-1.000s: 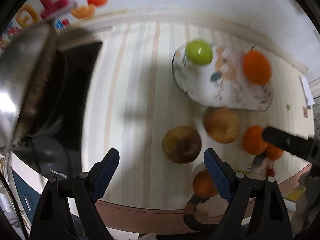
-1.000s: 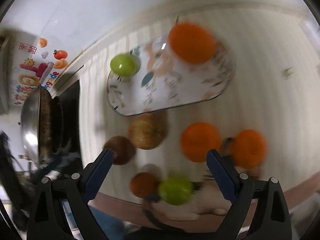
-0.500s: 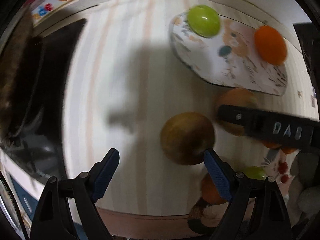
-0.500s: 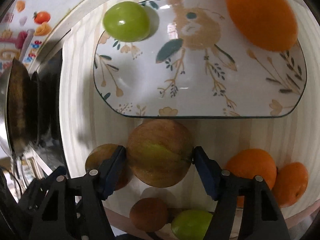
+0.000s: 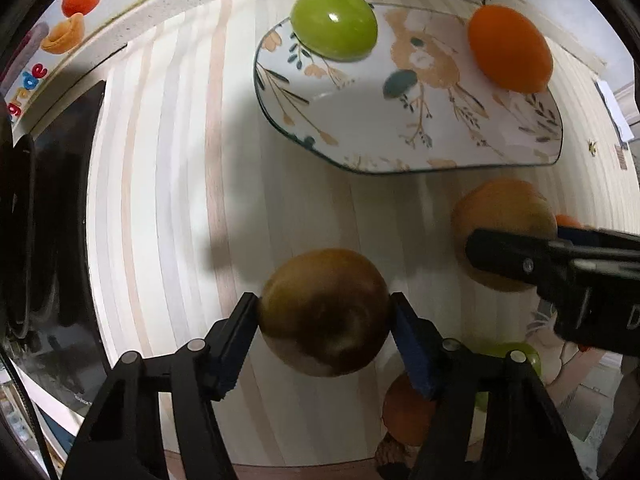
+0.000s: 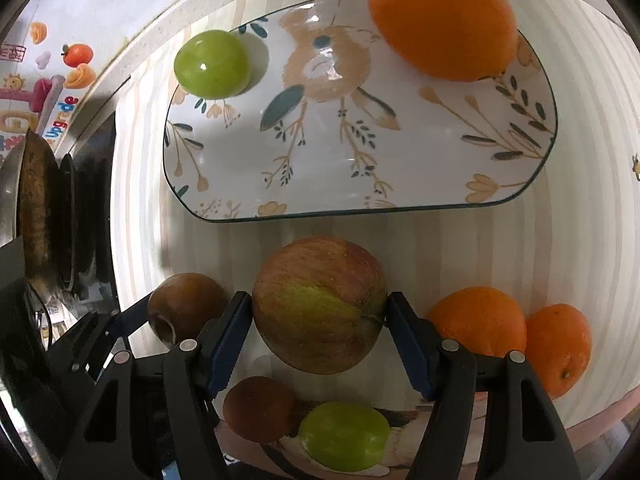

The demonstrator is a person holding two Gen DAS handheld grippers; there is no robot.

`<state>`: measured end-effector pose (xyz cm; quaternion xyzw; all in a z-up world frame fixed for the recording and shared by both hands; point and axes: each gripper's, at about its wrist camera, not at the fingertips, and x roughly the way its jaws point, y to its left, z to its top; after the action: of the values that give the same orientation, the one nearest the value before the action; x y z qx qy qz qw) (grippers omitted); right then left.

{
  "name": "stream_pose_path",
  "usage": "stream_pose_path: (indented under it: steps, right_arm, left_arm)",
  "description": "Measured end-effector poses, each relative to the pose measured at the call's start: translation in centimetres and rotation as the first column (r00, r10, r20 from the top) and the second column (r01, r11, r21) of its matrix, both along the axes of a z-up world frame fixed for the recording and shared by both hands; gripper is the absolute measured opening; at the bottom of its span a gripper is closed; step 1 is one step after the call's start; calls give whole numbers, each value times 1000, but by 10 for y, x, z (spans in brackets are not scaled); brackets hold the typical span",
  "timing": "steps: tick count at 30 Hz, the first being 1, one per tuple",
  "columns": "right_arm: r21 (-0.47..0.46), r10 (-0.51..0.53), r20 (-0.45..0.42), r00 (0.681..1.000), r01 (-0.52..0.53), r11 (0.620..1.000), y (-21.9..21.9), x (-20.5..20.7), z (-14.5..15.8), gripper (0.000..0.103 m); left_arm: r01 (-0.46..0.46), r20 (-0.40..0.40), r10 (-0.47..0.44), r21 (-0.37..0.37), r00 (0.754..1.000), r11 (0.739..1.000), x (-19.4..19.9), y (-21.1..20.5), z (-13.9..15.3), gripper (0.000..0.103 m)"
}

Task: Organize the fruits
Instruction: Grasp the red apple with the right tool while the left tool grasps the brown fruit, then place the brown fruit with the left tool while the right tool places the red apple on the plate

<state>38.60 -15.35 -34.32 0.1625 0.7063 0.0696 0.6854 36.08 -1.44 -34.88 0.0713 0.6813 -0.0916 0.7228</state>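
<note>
Left gripper [image 5: 324, 312] pinches a brown apple [image 5: 323, 312]; right gripper [image 6: 319, 306] pinches a red-green apple [image 6: 320, 304], both low over the striped counter just before the plate [image 6: 400, 184]. Best to lift each clear of the rim and set down in the bare middle, since a green apple [image 6: 212, 64] and orange [image 6: 440, 20] hold the far corners. Two oranges [image 6: 478, 320] sit just right; the grippers crowd each other.

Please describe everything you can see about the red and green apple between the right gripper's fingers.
The round red and green apple has streaked reddish skin with a yellow-green patch facing the camera. The right gripper is closed on it, one blue finger pad pressing each side. It sits just in front of the flower-patterned white plate, apart from its rim.
</note>
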Motion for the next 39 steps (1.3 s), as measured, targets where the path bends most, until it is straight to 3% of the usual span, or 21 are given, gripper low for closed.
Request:
stream_pose_path:
  steps: [5, 11, 16, 23, 30, 39]
  right_arm:
    - [2, 0, 14, 1000, 0, 1000, 2, -1, 5, 71]
    - [78, -50, 50, 998, 46, 996, -15, 7, 34, 71]
    - [96, -62, 116, 991, 51, 994, -19, 49, 68, 71]
    - [-52, 49, 137, 989, -42, 998, -6, 130, 80, 71]
    - [-164, 145, 55, 988, -134, 977, 4, 176, 51, 71]
    - [-173, 184, -13, 983, -183, 968, 3, 196, 29, 72]
  left_arm:
    - [-22, 16, 22, 16, 1000, 1000, -5, 4, 6, 63]
    - [-86, 76, 93, -84, 993, 993, -1, 10, 56, 63]
    - [-77, 147, 93, -107, 985, 991, 27, -3, 85, 63]
    - [-83, 128, 93, -86, 987, 993, 73, -20, 64, 63]
    - [-123, 46, 129, -111, 991, 986, 101, -19, 40, 63]
    - [-129, -10, 129, -109, 992, 986, 115, -20, 20, 64]
